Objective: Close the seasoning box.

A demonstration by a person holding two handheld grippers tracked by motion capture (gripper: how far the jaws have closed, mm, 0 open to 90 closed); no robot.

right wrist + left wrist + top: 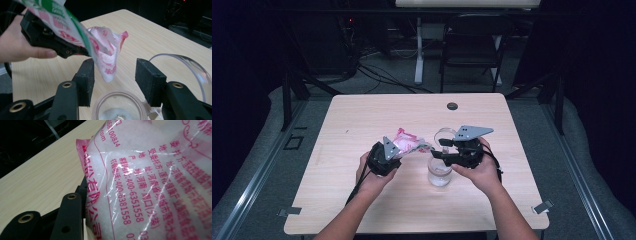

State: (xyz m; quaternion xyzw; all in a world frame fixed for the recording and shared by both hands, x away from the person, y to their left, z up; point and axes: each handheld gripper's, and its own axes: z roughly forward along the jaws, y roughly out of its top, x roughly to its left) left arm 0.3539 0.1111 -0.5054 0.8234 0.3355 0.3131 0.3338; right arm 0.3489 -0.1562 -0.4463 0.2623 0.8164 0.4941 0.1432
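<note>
Seen from the high view: a pale wooden table point(362, 200), two hands at its near middle, a dark chair point(472, 42) and cables on the floor beyond. Left gripper point(398, 150) clenched on a pink and white plastic bag point(408, 142), tilted toward the right. Right gripper point(443, 152) just over a clear glass jar point(439, 172), with the jar's round clear lid point(445, 135) tipped back behind it.

Closer in, from the left gripper view: the bag point(150, 182) pressed right up against the lens, clear film with pink print, packed with fine white grains. One black jaw at lower left flat against the film; the other hidden behind the bag. Bare table point(37, 180) off to the left.

From the right gripper view, more of the far side: the left gripper point(56, 43) and the fingers point(30, 52) around it at upper left, the bag point(105, 53) held by its body, green and pink print above, a loose corner hanging down between the right gripper's point(113, 75) two black jaws. Jaws released, well apart, touching neither bag nor jar. Directly below the gap, the open mouth of the jar point(120, 106), with a little white powder at the bottom. Lid point(186, 68) standing up at the right, behind the right-hand jaw.

Bag corner above the jar mouth, not touching the rim.
</note>
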